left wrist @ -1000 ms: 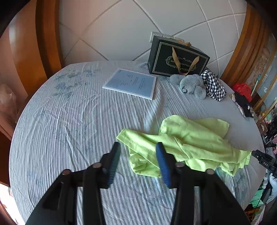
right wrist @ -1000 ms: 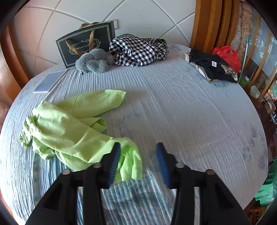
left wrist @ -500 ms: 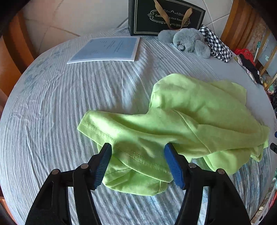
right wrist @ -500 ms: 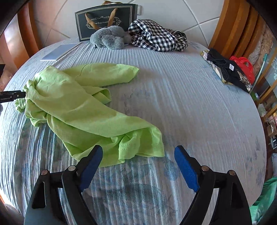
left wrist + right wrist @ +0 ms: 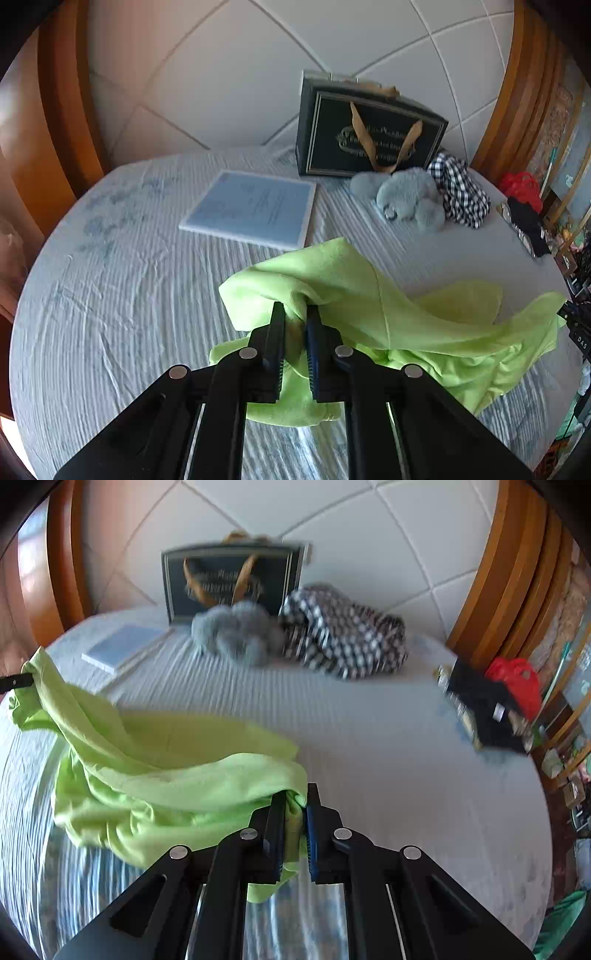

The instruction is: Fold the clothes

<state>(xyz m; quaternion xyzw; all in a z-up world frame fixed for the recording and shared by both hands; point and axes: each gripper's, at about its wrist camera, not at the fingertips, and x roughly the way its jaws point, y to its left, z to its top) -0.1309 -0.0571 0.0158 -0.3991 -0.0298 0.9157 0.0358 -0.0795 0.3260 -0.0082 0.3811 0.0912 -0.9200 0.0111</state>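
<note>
Hand-held gripper left and right closing, each pinching a bunched end of the lime-green garment, half-lifted off the bed. Risk: multi-layer grabs twist it, or cloth slips out.

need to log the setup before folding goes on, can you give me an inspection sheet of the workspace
surface: bed with a striped pale blue sheet, wrinkled
job's things: green shirt, crumpled, pinched at two ends, partly lifted
clutter: dark gift bag, grey plush toy, checked cloth, blue booklet, black cloth, red bag
grippers: left gripper closing on the shirt; right gripper closing on the shirt
cables: nothing seen
surroundings: padded white headboard, wooden frame
</note>
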